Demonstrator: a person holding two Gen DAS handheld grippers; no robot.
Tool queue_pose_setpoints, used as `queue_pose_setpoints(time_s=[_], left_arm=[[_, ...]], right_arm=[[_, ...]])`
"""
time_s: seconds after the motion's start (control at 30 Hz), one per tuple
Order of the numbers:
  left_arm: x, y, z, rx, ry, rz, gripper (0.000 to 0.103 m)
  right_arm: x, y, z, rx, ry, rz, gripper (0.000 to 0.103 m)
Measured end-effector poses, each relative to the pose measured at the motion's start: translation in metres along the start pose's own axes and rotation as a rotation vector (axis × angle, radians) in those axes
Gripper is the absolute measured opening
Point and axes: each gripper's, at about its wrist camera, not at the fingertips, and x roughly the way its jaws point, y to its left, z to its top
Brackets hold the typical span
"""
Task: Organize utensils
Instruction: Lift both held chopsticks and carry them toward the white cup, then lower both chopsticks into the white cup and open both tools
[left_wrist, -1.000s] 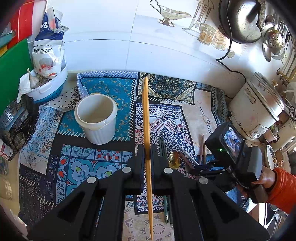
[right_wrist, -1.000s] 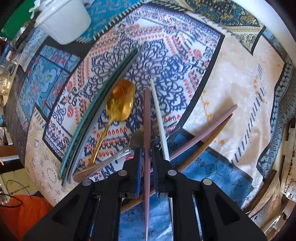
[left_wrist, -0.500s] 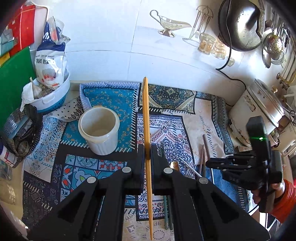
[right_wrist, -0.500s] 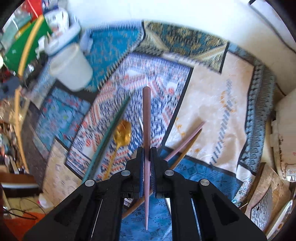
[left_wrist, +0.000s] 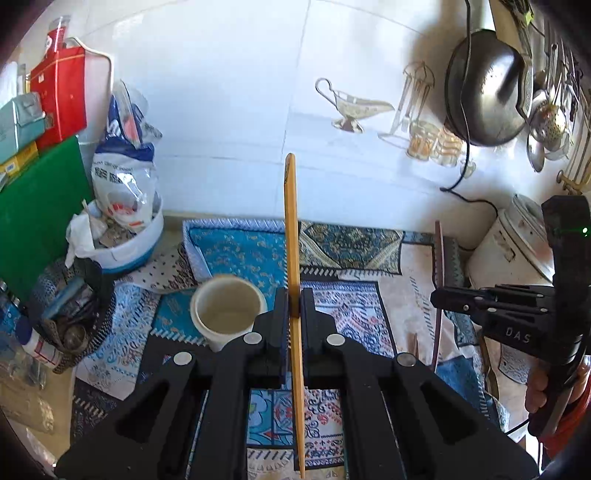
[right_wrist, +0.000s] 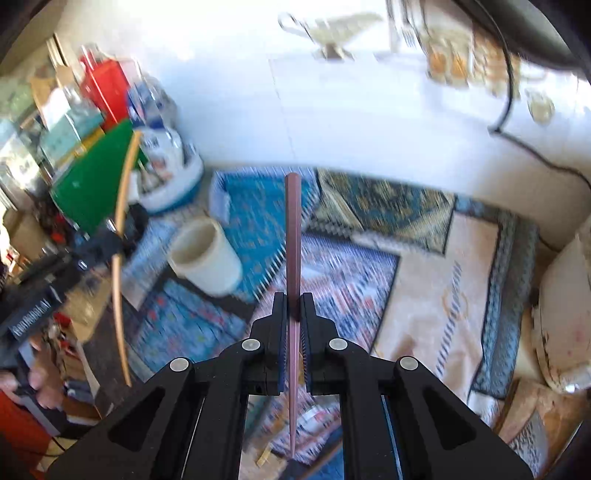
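We've got a surface (left_wrist: 417, 266) covered in patterned mats under a white tiled wall (left_wrist: 229, 92). Our left hand-held gripper (left_wrist: 294, 306) pinches a yellow chopstick (left_wrist: 291, 229) beside the cup (left_wrist: 227, 314); the right hand-held gripper (right_wrist: 294, 310) clamps a mauve chopstick (right_wrist: 293, 236), both raised.

Matt wooden yellow chopstick (left_wrist: 293, 236), smooth white plastic cup (left_wrist: 228, 313), woven patterned cloth mats (left_wrist: 354, 314).

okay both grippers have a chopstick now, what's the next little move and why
Probably bring the left gripper over the white cup and tip its yellow chopstick downward. The cup looks empty, stands just left of that gripper, and the right gripper is already clamped on the mauve chopstick.
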Motion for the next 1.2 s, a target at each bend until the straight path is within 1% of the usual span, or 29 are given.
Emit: queue_pose_setpoints(time_s=[0.1,0.33,0.4,0.6,0.8,0.97,1.1,1.2], left_arm=[[-0.002,0.008,0.012,-0.008,-0.026,0.015,0.004],[0.001,0.028,0.037,-0.025,-0.092,0.055,0.004],[0.004,0.035,0.043,-0.036,-0.112,0.068,0.004],[0.017,0.051,0.057,-0.063,-0.143,0.122,0.004],[0.032,0.062,0.069,-0.083,-0.183,0.169,0.004],[0.047,0.072,0.077,-0.108,-0.217,0.192,0.004],[0.066,0.081,0.077,-0.117,-0.224,0.218,0.004],[0.083,0.089,0.073,-0.131,-0.209,0.23,0.004]], right_arm=[[-0.003,0.015,0.019,-0.008,-0.054,0.038,0.006],[0.007,0.044,0.059,-0.018,-0.137,0.128,0.006],[0.014,0.052,0.069,-0.029,-0.141,0.177,0.006],[0.036,0.069,0.093,-0.053,-0.169,0.242,0.006],[0.051,0.077,0.112,-0.06,-0.22,0.249,0.007],[0.065,0.078,0.123,-0.05,-0.253,0.246,0.007],[0.08,0.078,0.124,-0.046,-0.264,0.216,0.007],[0.094,0.077,0.121,-0.048,-0.254,0.213,0.007]])
